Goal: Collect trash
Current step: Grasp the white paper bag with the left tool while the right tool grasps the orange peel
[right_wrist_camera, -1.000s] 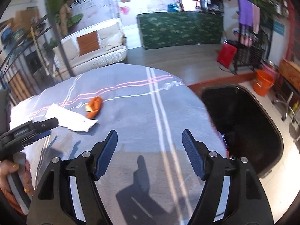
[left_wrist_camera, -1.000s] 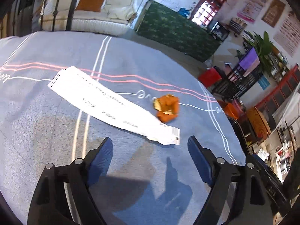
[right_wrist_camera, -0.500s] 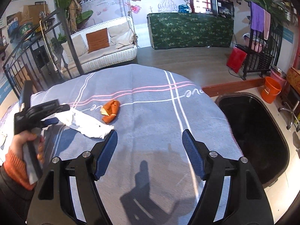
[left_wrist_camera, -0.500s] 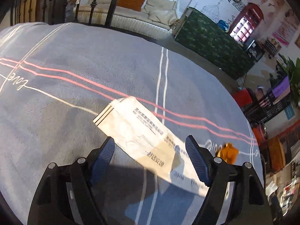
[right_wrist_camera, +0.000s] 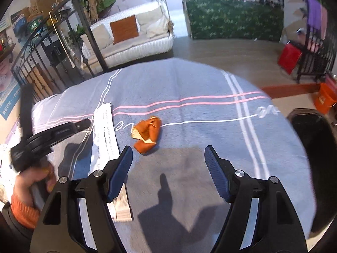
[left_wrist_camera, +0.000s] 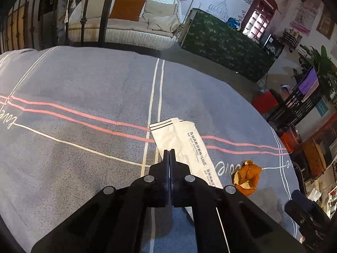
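A long white paper wrapper [left_wrist_camera: 185, 143] with printed text lies on the grey-blue striped tablecloth [left_wrist_camera: 84, 84]. My left gripper [left_wrist_camera: 169, 154] is shut at the wrapper's left edge; whether paper is pinched between the jaws is hidden. An orange peel [left_wrist_camera: 247, 176] lies just right of the wrapper. In the right wrist view my right gripper [right_wrist_camera: 168, 160] is open and empty, hovering just in front of the peel [right_wrist_camera: 147, 133], with the wrapper [right_wrist_camera: 105, 135] beside its left finger. The left gripper [right_wrist_camera: 82, 124] shows there too, held by a hand.
A black trash bin [right_wrist_camera: 311, 147] stands off the table's right edge. An orange bucket [right_wrist_camera: 325, 97] and a red bag [right_wrist_camera: 289, 55] are on the floor beyond. A white sofa [left_wrist_camera: 126, 27] and iron railing [right_wrist_camera: 42, 67] are behind the table.
My left gripper has closed from wide open, at the wrapper's edge. My right gripper has moved forward and left toward the orange peel and stays open.
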A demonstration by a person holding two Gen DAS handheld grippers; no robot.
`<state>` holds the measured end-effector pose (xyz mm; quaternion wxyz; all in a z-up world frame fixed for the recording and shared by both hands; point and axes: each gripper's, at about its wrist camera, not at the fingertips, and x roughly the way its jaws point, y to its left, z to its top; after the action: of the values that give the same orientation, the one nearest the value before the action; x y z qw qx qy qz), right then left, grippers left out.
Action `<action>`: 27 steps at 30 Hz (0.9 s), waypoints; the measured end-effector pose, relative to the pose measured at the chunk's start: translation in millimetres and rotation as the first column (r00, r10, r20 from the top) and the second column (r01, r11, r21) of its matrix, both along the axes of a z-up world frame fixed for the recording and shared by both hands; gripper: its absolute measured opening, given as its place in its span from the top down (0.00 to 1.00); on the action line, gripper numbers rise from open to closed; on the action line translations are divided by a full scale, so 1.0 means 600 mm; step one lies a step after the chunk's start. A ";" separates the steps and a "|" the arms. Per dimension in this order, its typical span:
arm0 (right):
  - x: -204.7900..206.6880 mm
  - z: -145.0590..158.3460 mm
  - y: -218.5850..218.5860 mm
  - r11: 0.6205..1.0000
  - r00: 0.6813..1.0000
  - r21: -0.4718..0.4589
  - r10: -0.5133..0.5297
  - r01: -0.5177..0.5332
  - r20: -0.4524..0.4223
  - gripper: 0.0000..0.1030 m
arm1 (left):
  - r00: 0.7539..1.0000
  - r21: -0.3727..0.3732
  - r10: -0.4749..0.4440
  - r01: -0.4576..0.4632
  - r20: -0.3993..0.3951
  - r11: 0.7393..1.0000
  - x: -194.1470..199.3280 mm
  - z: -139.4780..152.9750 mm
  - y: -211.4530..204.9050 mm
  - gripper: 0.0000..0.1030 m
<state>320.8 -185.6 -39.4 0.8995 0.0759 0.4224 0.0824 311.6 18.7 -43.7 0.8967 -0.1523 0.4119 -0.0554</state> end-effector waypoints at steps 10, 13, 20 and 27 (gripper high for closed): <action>0.080 -0.025 0.053 0.996 0.996 -0.062 0.062 -0.066 -0.069 0.31 | 0.996 -0.063 -0.039 0.033 -0.084 0.997 -0.028 -0.012 0.008 0.44; 0.099 -0.044 0.068 0.992 0.989 -0.076 0.096 -0.105 -0.112 0.31 | 0.998 -0.024 -0.024 0.022 -0.054 0.999 -0.043 -0.007 0.003 0.33; 0.106 -0.057 0.080 0.985 0.989 -0.132 0.101 -0.114 -0.106 0.52 | 0.994 0.009 -0.067 0.068 -0.090 0.998 -0.042 -0.009 -0.021 0.32; 0.063 -0.011 0.038 0.992 0.999 -0.115 0.042 -0.044 -0.019 0.71 | 0.983 0.127 -0.098 0.118 -0.155 0.985 -0.028 -0.013 -0.075 0.18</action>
<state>358.4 -163.0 -46.1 0.8967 0.0155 0.4356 0.0766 294.8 -26.3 -51.3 0.8675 -0.0721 0.4880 -0.0644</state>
